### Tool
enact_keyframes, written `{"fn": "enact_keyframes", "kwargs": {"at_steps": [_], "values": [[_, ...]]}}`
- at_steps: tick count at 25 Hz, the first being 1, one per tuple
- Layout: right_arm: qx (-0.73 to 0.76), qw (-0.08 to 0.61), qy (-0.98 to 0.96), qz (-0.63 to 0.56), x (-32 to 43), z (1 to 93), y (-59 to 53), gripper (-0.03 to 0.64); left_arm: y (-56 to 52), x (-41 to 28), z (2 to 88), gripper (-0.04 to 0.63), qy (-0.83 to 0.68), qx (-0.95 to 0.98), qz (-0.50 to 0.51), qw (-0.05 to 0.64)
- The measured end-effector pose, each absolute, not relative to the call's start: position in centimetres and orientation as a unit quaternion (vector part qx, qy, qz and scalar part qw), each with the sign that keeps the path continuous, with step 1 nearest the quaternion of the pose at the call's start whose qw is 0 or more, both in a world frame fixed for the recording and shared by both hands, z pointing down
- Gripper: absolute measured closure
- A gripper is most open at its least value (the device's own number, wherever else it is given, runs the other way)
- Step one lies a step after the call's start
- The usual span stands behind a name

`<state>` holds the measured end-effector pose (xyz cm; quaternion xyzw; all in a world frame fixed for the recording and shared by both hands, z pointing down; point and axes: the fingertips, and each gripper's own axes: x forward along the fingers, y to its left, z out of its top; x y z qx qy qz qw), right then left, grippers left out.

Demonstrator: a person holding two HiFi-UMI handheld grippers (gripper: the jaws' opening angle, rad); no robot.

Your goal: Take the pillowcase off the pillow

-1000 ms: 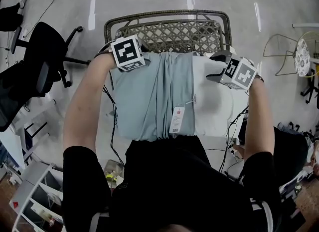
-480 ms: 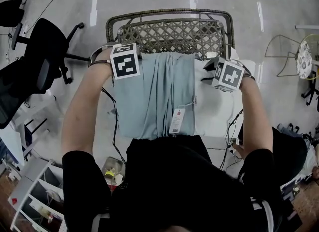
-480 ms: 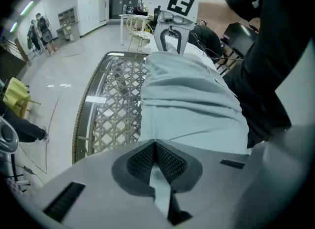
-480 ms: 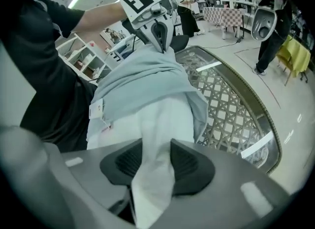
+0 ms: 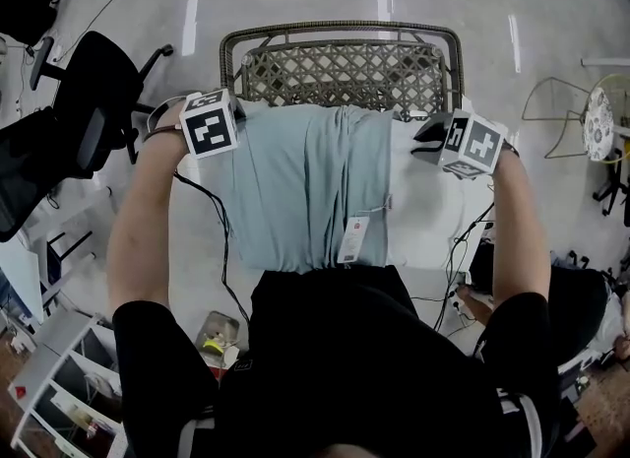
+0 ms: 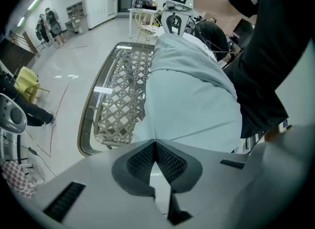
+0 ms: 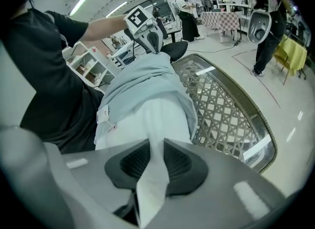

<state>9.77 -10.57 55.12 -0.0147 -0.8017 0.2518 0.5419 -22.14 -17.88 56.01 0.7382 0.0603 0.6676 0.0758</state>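
A pale blue-green fabric pillowcase [image 5: 295, 185] covers the left part of a white rectangular pillow [image 5: 425, 212], whose bare right end shows. A white paper tag [image 5: 351, 239] hangs at the case's open edge. The pillow lies between the person's torso and a brown woven wicker frame [image 5: 345, 67].

The left gripper [image 6: 155, 143] has its fingers [image 6: 140, 161] closed on the pillowcase's edge. The right gripper [image 7: 156, 147] has just been closing, and its fingers [image 7: 183, 163] pinch white pillow cloth.

Compared with a second ago, the left gripper sits further left and the case is drawn flatter, with fewer folds.
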Motion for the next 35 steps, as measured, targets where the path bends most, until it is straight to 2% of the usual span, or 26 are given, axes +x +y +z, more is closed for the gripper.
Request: {"fn": "enact_keyframes", "kwargs": {"at_steps": [8, 9, 12, 14, 15, 17, 19, 22, 25, 29, 35], "values": [[-0.009, 0.526, -0.811, 0.257, 8.8, 54.8, -9.4, 0.528, -16.0, -26.3, 56.7, 0.589, 0.034, 0.736, 0.67, 0.092], [-0.01, 0.537, -0.809, 0.237, 8.6, 54.9, -9.7, 0.496, -15.8, -26.4, 56.7, 0.589, 0.03, 0.738, 0.667, 0.091], [-0.001, 0.572, -0.799, 0.186, 7.9, 56.0, -11.7, 0.295, -15.6, -26.2, 56.8, 0.589, 0.019, 0.747, 0.659, 0.084], [-0.026, 0.586, -0.784, 0.202, 7.1, 58.2, -11.9, 0.141, -15.6, -26.0, 57.4, 0.589, 0.018, 0.745, 0.662, 0.079], [-0.047, 0.597, -0.771, 0.215, 6.7, 59.9, -11.5, 0.097, -15.6, -25.9, 57.7, 0.589, 0.021, 0.742, 0.665, 0.077], [-0.086, 0.625, -0.742, 0.226, 6.1, 63.3, -10.5, 0.085, -15.7, -26.0, 58.3, 0.589, 0.024, 0.732, 0.677, 0.069], [-0.112, 0.637, -0.725, 0.235, 6.0, 64.5, -9.8, 0.102, -16.0, -26.3, 58.9, 0.589, 0.028, 0.717, 0.695, 0.05], [-0.128, 0.621, -0.727, 0.262, 6.3, 62.8, -9.7, 0.258, -16.2, -26.7, 59.2, 0.589, 0.036, 0.704, 0.708, 0.029], [-0.144, 0.606, -0.732, 0.276, 6.5, 61.0, -8.9, 0.34, -15.9, -27.0, 58.7, 0.589, 0.038, 0.712, 0.7, 0.043], [-0.149, 0.598, -0.735, 0.283, 7.2, 59.6, -9.2, 0.381, -15.9, -28.1, 58.1, 0.589, 0.033, 0.723, 0.686, 0.071], [-0.116, 0.57, -0.751, 0.314, 9.0, 58.7, -10.1, 0.397, -16.3, -29.8, 57.8, 0.589, 0.008, 0.739, 0.667, 0.096]]}}
